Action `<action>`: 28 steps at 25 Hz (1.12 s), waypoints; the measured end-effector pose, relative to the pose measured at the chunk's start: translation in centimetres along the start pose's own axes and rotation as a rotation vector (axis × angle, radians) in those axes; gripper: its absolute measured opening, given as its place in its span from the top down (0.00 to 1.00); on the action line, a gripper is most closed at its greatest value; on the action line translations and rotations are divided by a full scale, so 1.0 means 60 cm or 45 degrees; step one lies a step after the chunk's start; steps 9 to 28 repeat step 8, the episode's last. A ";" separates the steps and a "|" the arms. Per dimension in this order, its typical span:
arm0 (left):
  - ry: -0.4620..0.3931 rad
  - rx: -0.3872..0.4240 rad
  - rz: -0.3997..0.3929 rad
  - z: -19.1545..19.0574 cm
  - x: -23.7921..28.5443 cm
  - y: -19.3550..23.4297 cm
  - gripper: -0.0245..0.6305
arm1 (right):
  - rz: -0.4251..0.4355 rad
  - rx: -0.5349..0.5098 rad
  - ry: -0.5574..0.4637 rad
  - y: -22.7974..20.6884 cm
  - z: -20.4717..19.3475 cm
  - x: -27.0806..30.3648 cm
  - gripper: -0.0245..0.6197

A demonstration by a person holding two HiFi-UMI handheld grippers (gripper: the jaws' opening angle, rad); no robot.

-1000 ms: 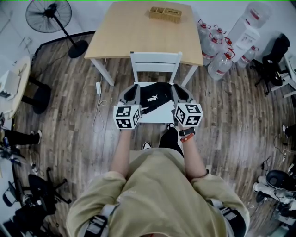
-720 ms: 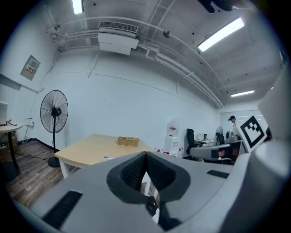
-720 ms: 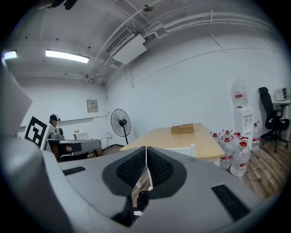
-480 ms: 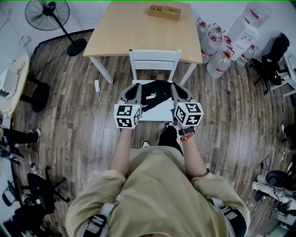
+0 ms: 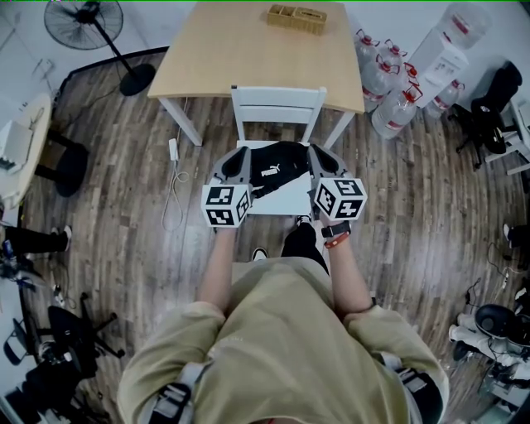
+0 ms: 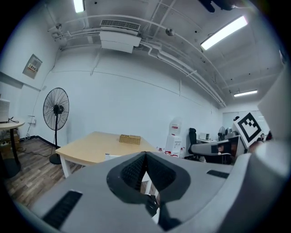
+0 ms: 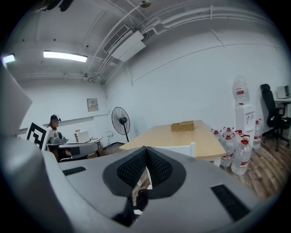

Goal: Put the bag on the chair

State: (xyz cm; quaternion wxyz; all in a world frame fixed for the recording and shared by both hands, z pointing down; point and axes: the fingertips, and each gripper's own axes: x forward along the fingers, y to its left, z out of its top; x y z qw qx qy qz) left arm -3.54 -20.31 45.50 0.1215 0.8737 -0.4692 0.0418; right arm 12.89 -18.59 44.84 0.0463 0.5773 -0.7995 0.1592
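Note:
A black bag [image 5: 277, 166] with a white logo lies across the back half of the white chair's seat [image 5: 281, 201], just in front of the chair's backrest [image 5: 278, 103]. The bag is stretched between my two grippers. The left gripper [image 5: 238, 155] is at its left end and the right gripper [image 5: 317, 153] at its right end. Both point toward the table. In the left gripper view the jaws [image 6: 145, 154] meet tip to tip, with a dark piece of the bag [image 6: 152, 207] caught low between them. In the right gripper view the jaws [image 7: 145, 149] are likewise closed on a dark strap [image 7: 135, 201].
A wooden table [image 5: 248, 58] with a small basket [image 5: 296, 16] stands right behind the chair. Water bottles [image 5: 389, 83] stand at its right and a floor fan [image 5: 83, 16] at its left. A white cable [image 5: 175, 190] lies on the floor left of the chair. A round table [image 5: 25, 149] is at the far left.
Both grippers and the bag stay over the chair seat. Only the view shifts slightly.

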 end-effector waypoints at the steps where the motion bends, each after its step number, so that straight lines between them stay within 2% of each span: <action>1: -0.001 -0.007 0.008 -0.001 0.002 0.003 0.93 | 0.002 0.001 0.005 -0.004 0.000 0.003 0.93; 4: 0.011 -0.023 0.034 -0.011 0.008 0.009 0.93 | 0.019 0.003 0.030 -0.012 -0.002 0.015 0.93; 8: 0.091 -0.038 0.058 -0.042 0.016 0.016 0.93 | 0.072 -0.004 0.065 -0.012 0.001 0.045 0.93; 28: 0.091 -0.038 0.058 -0.042 0.016 0.016 0.93 | 0.072 -0.004 0.065 -0.012 0.001 0.045 0.93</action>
